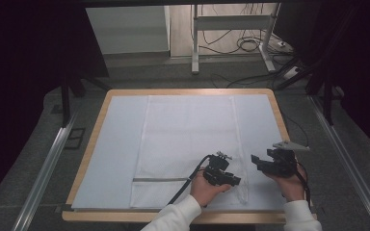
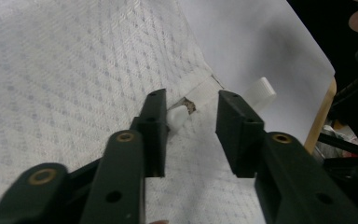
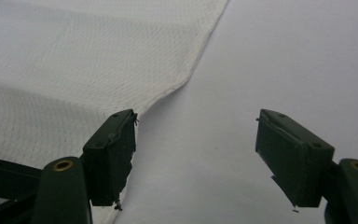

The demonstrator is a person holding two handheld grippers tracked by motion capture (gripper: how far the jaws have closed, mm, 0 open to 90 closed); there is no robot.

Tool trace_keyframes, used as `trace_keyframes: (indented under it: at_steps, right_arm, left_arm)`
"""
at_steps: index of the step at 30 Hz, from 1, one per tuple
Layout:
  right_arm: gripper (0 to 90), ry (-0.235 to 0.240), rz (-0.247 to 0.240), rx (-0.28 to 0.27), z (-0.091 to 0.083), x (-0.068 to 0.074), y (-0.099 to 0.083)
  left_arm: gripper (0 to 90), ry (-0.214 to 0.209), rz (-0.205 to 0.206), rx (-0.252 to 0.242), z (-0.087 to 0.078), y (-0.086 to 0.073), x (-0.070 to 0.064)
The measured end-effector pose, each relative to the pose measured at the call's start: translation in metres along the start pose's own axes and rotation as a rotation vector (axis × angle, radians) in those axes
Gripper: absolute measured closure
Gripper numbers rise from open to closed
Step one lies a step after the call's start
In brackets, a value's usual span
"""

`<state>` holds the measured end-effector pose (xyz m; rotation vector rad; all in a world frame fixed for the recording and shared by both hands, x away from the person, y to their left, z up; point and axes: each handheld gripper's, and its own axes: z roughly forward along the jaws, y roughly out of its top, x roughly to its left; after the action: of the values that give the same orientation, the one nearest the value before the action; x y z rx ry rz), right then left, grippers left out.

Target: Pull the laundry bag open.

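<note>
White cloth (image 1: 188, 144) lay flat across the middle of the tabletop (image 1: 183, 92), reaching its near edge. Left gripper (image 1: 228, 178) hung spread over the cloth's near right corner; right gripper (image 1: 261, 162), spread wide, hovered beside that edge. Likely next: pinching the corner squarely.

No readable text, label, brand, number or sign in any view. Cloth (image 1: 188, 144) plain white, woven pattern only. Table (image 1: 96, 120) surface blank. Grippers black, unmarked.
</note>
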<state>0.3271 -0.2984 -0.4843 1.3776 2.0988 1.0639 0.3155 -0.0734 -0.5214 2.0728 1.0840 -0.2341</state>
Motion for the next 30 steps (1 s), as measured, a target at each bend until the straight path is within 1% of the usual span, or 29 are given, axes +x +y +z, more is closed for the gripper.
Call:
trace_keyframes:
  at_steps: [1, 4, 5, 10, 13, 16, 18, 25, 27, 29, 30]
  right_arm:
    - [27.8, -0.002, 0.002, -0.002, 0.0, 0.0, 0.0]
    - [27.8, -0.001, 0.0, 0.0, 0.0, 0.0, 0.0]
    - [27.8, -0.001, -0.002, 0.002, 0.0, 0.0, 0.0]
    - [27.8, -0.002, -0.006, 0.005, 0.001, 0.0, -0.001]
    - [27.8, -0.001, -0.005, 0.007, 0.001, -0.001, -0.001]
    - [27.8, -0.001, -0.005, 0.009, 0.001, 0.0, -0.001]
    - [27.8, -0.002, -0.007, 0.01, 0.001, 0.0, -0.001]
    - [27.8, -0.005, -0.01, 0.009, 0.0, -0.001, -0.001]
    - [27.8, -0.006, -0.01, 0.008, 0.0, -0.001, -0.001]
    - [27.8, -0.006, -0.01, 0.008, 0.0, -0.001, -0.001]
    - [27.8, -0.007, -0.011, 0.007, 0.0, -0.001, -0.001]
  left_arm:
    - [66.5, -0.003, -0.001, 0.001, 0.001, 0.0, 0.0]
    - [71.4, -0.015, 0.018, 0.016, 0.003, 0.0, 0.001]
    - [73.2, -0.013, 0.016, 0.015, 0.004, 0.0, 0.001]
    - [76.4, -0.038, -0.01, 0.013, 0.004, 0.002, 0.005]
    - [79.8, -0.044, -0.016, 0.022, 0.004, 0.003, 0.01]
    - [84.2, -0.051, -0.016, 0.017, 0.005, 0.003, 0.012]
    - [84.9, -0.055, -0.019, 0.015, 0.005, 0.003, 0.012]
    - [86.8, -0.052, -0.004, 0.016, 0.004, 0.002, 0.01]
    - [86.9, -0.047, 0.009, 0.016, 0.003, 0.002, 0.009]
    - [86.9, -0.042, 0.012, 0.004, 0.001, 0.002, 0.008]
    - [86.9, -0.037, 0.02, 0.002, 0.0, 0.002, 0.007]
